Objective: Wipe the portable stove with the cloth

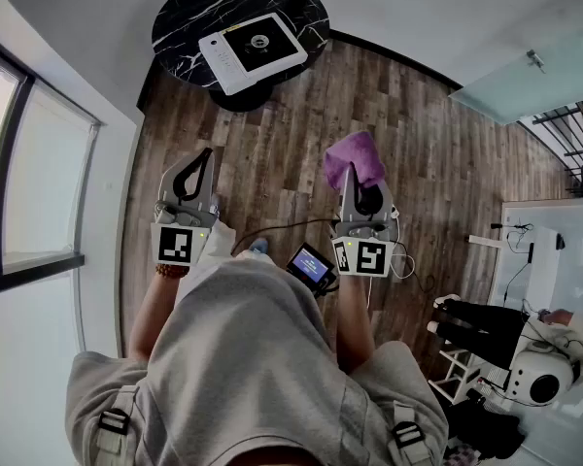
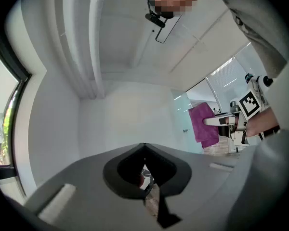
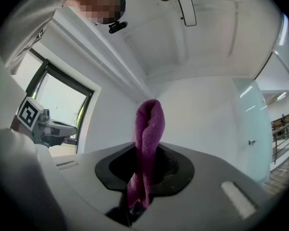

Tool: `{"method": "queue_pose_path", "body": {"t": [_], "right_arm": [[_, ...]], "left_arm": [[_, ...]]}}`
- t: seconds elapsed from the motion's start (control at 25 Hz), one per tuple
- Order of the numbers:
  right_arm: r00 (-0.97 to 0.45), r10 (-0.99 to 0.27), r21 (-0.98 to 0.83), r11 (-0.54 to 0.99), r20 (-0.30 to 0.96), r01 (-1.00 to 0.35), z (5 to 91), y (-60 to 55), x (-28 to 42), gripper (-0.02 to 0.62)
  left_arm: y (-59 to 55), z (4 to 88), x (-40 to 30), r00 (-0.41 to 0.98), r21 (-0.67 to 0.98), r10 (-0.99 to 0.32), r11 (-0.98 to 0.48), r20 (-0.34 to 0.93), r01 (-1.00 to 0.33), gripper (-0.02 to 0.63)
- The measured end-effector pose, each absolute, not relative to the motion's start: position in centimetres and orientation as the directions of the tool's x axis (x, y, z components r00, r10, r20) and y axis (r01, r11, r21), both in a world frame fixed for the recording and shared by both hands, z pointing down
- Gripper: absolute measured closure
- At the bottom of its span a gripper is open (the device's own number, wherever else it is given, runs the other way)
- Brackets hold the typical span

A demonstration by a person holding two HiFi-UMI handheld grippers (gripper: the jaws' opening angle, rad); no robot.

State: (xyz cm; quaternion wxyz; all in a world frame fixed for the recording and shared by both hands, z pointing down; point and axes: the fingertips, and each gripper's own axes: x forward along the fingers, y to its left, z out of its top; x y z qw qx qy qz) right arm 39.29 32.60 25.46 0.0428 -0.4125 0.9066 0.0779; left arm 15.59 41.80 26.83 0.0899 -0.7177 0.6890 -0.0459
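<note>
Stove (image 1: 253,51) sits on a round black marble table (image 1: 180,13), well ahead of us across the wood plank floor (image 1: 447,183), near the window (image 1: 39,183). Our right gripper (image 1: 361,178) pinches the purple cloth (image 1: 355,155); our left gripper (image 1: 207,155) is closed, empty.

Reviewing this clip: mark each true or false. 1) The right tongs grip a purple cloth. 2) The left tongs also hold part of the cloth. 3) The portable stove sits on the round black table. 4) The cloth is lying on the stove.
1) True: the right tongs are closed on the cloth, which sticks out past their tips.
2) False: the left tongs are shut with nothing between them, apart from the cloth.
3) True: the portable stove rests on the round black table.
4) False: the cloth is held in the right tongs over the wooden floor, well short of the stove.
</note>
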Motion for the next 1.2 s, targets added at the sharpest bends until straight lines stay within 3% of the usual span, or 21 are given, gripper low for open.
{"method": "queue_pose_path", "body": {"t": [0.28,0.6,1.0,1.2], "right_arm": [[-0.712,-0.692,0.084,0.707,-0.117,-0.702,26.2,31.0,38.0,0.502],[-0.68,-0.729,0.095,0.674,-0.075,-0.733,26.6,26.5,34.8,0.5],[-0.651,-0.756,0.169,0.651,0.065,-0.74,28.9,20.3,28.4,0.5],[-0.599,-0.797,0.128,0.603,0.077,-0.787,29.3,17.4,28.2,0.5]], "left_arm": [[39.9,27.7,15.1,0.068,-0.174,-0.997,-0.063,-0.023,-0.983,0.609],[35.2,29.1,10.7,0.106,-0.132,-0.994,-0.106,0.004,-0.986,0.609],[28.0,30.9,5.6,0.227,-0.064,-0.974,-0.228,0.024,-0.971,0.609],[25.2,31.6,5.3,0.31,-0.049,-0.948,-0.314,0.069,-0.948,0.609]]}}
